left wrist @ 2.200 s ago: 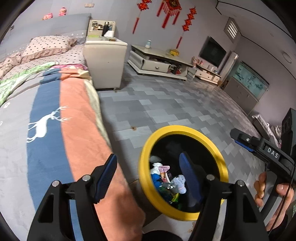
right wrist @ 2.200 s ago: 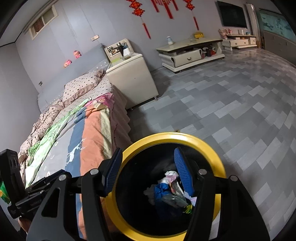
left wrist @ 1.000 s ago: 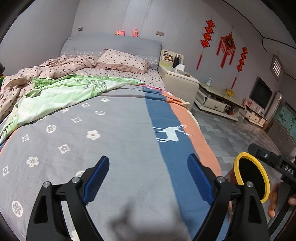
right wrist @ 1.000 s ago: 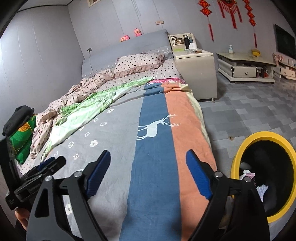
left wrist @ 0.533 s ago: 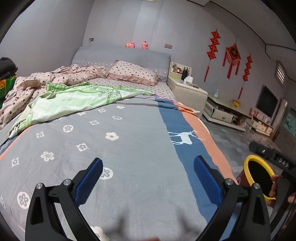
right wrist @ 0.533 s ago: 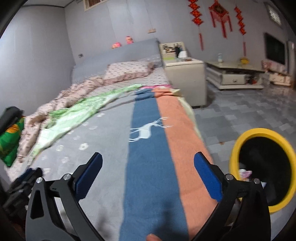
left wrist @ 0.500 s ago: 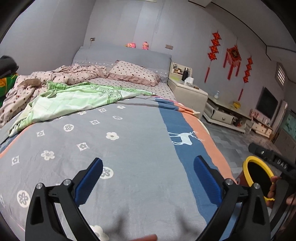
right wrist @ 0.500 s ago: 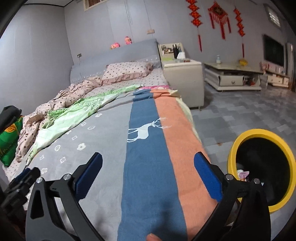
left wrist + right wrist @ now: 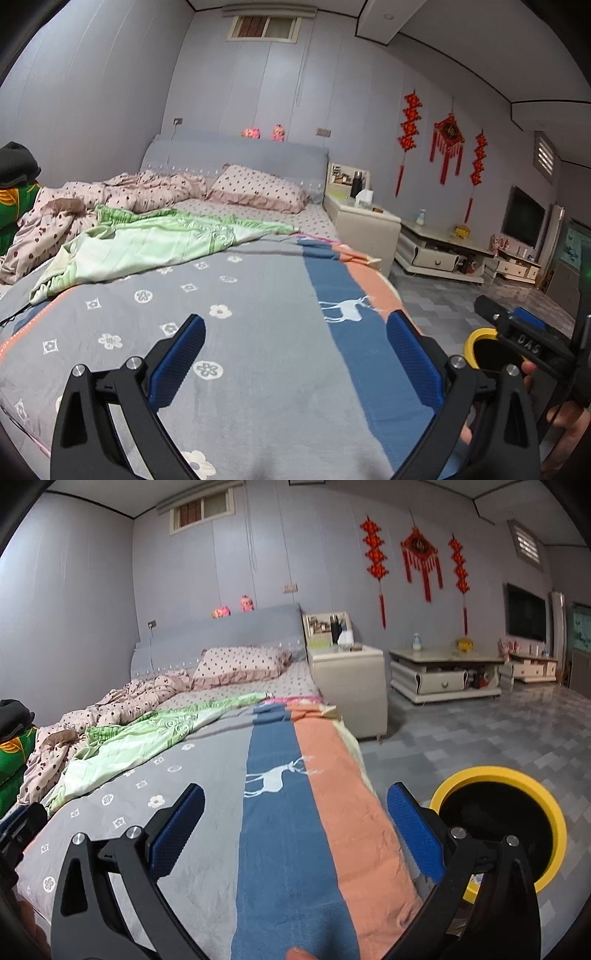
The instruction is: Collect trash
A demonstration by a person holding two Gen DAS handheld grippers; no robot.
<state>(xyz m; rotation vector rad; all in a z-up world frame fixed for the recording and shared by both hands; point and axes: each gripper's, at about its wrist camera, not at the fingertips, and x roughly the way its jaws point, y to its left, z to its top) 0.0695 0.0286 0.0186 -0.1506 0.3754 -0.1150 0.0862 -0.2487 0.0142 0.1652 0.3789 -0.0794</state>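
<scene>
Both grippers have turned away from the bin [image 9: 554, 834] and now look along the bed [image 9: 258, 332]. A moment ago the views were straight down into the bin, with crumpled trash at its bottom; now the bin is only at the edge. In the right wrist view it stands on the floor at about 4 o'clock, just beside the orange side of the blanket [image 9: 343, 812], and its dark inside is too deep in shadow to show the trash. In the left wrist view only a small part of its yellow rim shows, at about 4 o'clock, behind the right gripper [image 9: 517, 332].

The left gripper [image 9: 295, 354] has its jaws spread wide, wider than a second ago, and nothing is between them. The right gripper [image 9: 295, 830] is the same: jaws fully apart and empty. Both hang over the near end of the blanket and touch nothing.

I judge from this that one drop into the bin is finished and the person is now searching for the next piece. On the blanket, the green quilt [image 9: 147, 243] and the dotted pillow [image 9: 258, 188] I can see no trash. Small pieces may be hidden in the folds of the pink bedding [image 9: 110, 192] at 10 o'clock; this I cannot tell. If nothing more is found there, the task is probably near its end.
</scene>
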